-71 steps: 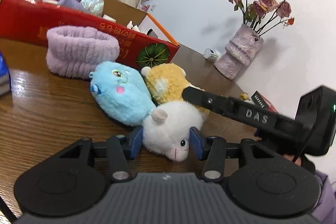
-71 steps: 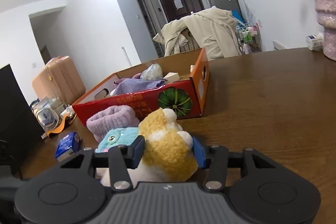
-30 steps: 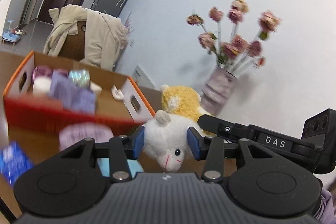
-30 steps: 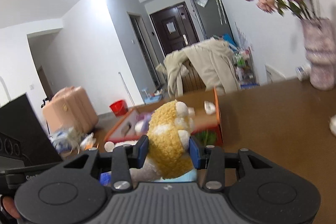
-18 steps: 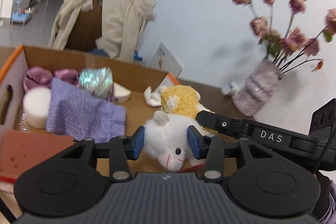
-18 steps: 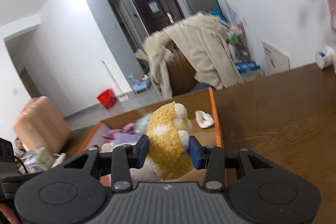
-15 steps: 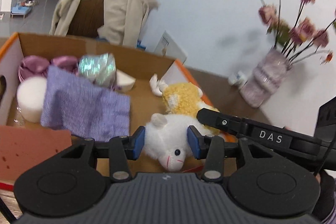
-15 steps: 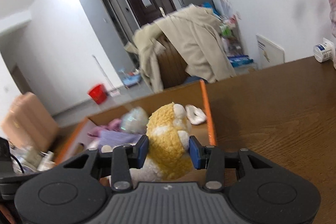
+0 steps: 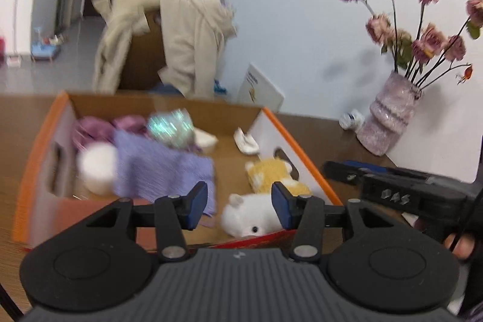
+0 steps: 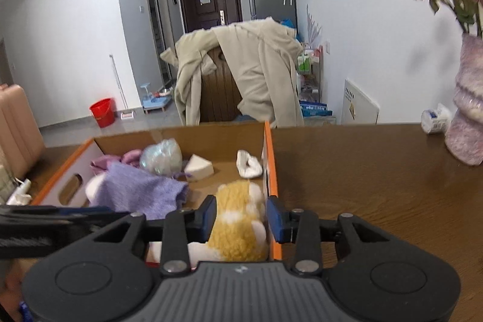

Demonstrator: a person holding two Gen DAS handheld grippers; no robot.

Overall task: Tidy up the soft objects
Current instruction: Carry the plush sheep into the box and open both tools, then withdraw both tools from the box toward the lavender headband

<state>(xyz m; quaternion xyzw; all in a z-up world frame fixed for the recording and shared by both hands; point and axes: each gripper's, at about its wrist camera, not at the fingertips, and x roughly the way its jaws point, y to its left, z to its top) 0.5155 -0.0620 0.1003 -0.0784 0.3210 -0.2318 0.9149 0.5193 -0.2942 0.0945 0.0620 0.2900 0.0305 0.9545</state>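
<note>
Your white plush (image 9: 249, 213) lies in the near right corner of the cardboard box (image 9: 39, 141), with the yellow plush (image 10: 238, 219) just beside it against the orange-edged right wall. Your left gripper (image 9: 239, 204) has jaws spreading apart, its pads clear of the white toy. Your right gripper (image 10: 241, 218) has jaws narrowing around the yellow toy. Lift both straight up before pulling back over the bench (image 10: 377, 186), so neither finger snags fur or the wall.
</note>
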